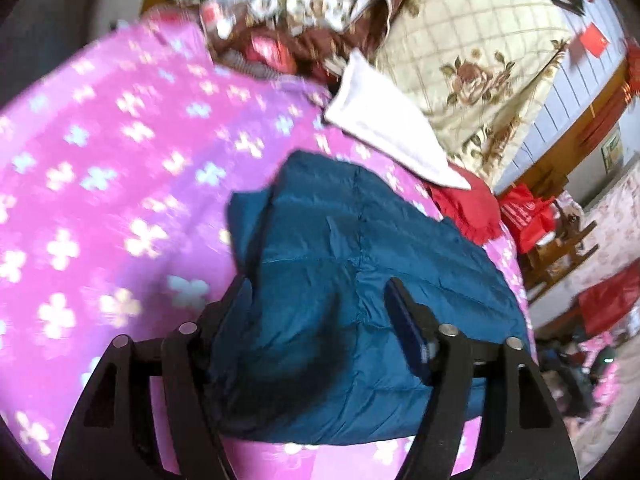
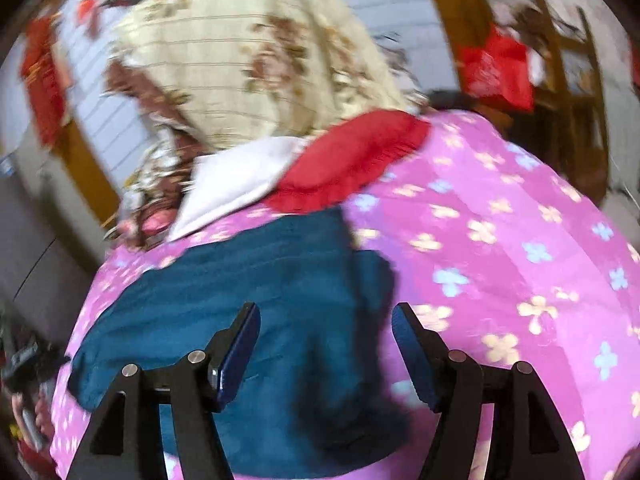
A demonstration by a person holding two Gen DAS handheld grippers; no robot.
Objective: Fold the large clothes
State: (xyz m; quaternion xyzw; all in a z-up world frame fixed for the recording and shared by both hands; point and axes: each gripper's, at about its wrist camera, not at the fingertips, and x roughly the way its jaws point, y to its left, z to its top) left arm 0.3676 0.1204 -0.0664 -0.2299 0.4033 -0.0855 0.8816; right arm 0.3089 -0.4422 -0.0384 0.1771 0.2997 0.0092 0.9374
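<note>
A teal quilted jacket point(image 1: 352, 272) lies bunched on a pink flowered bedspread point(image 1: 120, 160). My left gripper point(image 1: 320, 292) hangs over its near end with the jaws wide apart; the left finger is partly hidden by a fold of the fabric. In the right wrist view the jacket point(image 2: 248, 280) spreads flatter over the bedspread point(image 2: 500, 240). My right gripper point(image 2: 326, 312) is open just above its right edge, holding nothing.
A white cloth point(image 1: 384, 120) and a red garment point(image 1: 464, 204) lie beyond the jacket. A cream floral quilt point(image 1: 472, 60) is heaped at the head of the bed. A red bag point(image 1: 524, 216) and wooden furniture stand beside the bed.
</note>
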